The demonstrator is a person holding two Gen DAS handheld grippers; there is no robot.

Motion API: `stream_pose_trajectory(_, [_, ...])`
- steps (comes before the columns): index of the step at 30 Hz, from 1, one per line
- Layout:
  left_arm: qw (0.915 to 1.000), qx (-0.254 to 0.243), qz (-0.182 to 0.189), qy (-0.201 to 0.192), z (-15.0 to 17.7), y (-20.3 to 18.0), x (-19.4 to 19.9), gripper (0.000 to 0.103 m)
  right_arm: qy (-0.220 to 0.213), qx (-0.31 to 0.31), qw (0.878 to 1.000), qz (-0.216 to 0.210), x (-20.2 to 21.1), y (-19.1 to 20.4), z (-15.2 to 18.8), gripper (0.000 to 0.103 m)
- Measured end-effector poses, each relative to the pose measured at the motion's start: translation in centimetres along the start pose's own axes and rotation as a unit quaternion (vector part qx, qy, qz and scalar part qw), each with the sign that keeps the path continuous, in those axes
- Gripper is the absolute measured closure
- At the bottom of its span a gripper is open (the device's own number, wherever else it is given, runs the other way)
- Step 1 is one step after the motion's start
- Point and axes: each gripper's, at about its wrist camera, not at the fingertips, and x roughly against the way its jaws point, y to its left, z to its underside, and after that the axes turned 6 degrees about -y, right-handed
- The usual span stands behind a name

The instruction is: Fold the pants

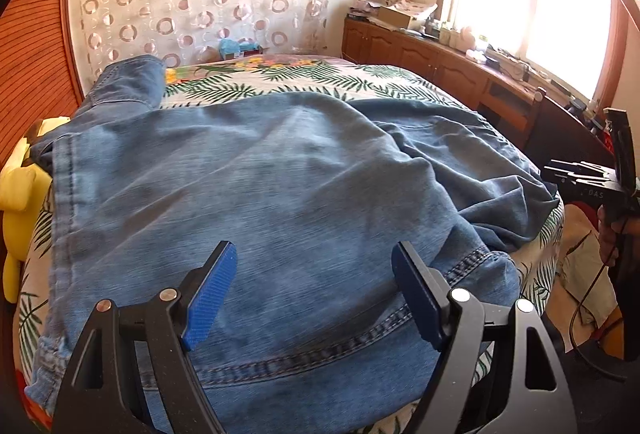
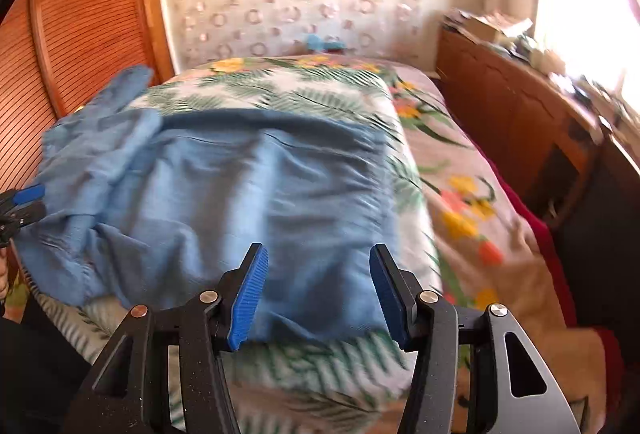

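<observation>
Pants [image 1: 256, 186]: denim, spread over leaf-print bedspread [image 1: 320, 78].
Left gripper [image 1: 314, 298]: jaws wide, empty, above waistband.
Right gripper [image 2: 318, 294]: parted, holding nothing.
Surroundings: yellow plush [image 1: 16, 186] at bed edge, wooden cabinet [image 1: 420, 58] beside.

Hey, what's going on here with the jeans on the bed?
A person holds a two-finger gripper in each hand over blue jeans spread on a leaf-print bedspread. The left gripper and right gripper are both open, gripping nothing. The jeans lie rumpled, one leg trailing toward the wooden panel; the folding isn't finished.
</observation>
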Motion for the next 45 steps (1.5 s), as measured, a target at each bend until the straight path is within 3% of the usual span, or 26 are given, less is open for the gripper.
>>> stream_pose_trajectory(17, [0.9999,0.004,0.005,0.014,0.4,-0.6,-1.2,0.023,0.023,-0.001,1.000,0.006,-2.0,-0.3,0.8,0.048])
stream_pose_trajectory(26, [0.9999,0.012,0.006,0.011,0.6,-0.2,-1.0,0.023,0.022,-0.001,0.999,-0.028,-2.0,-0.3,0.8,0.086])
stream_pose_trajectory(28, [0.9999,0.014,0.005,0.009,0.5,-0.1,-0.9,0.023,0.014,-0.003,1.000,-0.016,-1.7,-0.7,0.7,0.091])
stream_pose_trajectory(32, [0.9997,0.022,0.002,0.005,0.5,0.4,-0.7,0.023,-0.007,-0.030,0.999,0.019,-0.7,-3.2,0.2,0.093])
stream_pose_trajectory(38, [0.9997,0.025,-0.001,-0.001,0.3,0.6,-0.3,0.023,-0.016,-0.027,0.999,0.014,-0.1,-3.5,-0.1,0.093])
stream_pose_trajectory(45, [0.9995,0.023,-0.008,-0.018,-0.1,1.1,1.1,0.023,-0.052,-0.012,0.998,-0.029,1.8,-1.2,-1.4,0.094])
